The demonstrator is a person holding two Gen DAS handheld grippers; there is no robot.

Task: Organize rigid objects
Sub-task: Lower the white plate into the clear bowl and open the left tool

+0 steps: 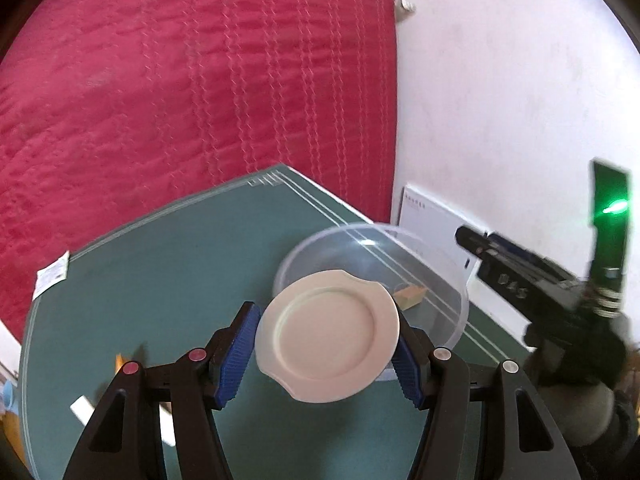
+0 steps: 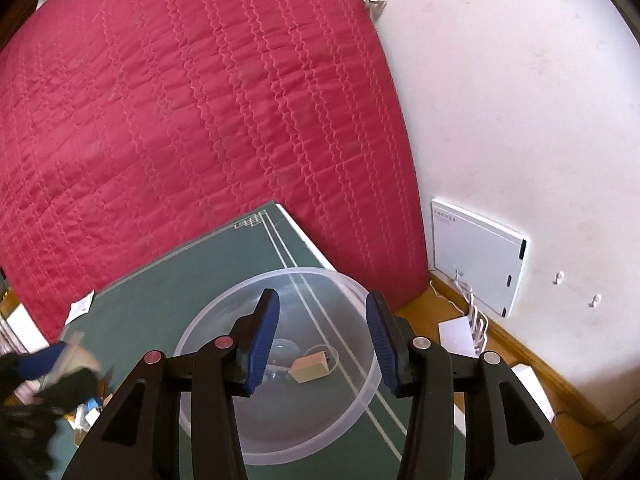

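Two grippers: left gripper point(image 1: 326, 354) clamps round white ceramic plate point(image 1: 328, 338) by its edges, tilted, at clear plastic basin point(image 2: 280, 360) rim. Right gripper point(image 2: 322, 344) open, empty, above basin holding tan block point(image 2: 310, 368). Label writing illegible.

- Plate point(image 1: 328, 336): cream-white, plain.
- Basin point(image 2: 224, 420): clear plastic; small tan wooden block point(image 2: 309, 368) inside.
- Desk point(image 1: 160, 264): dark green, thin white border lines.
- Bed quilt point(image 2: 180, 100), far: crimson, wavy stitched rows.
- Hand-held gripper pads point(image 2: 262, 344): blue, ribbed; frames black.
- Wall point(image 2: 520, 80), right: white.
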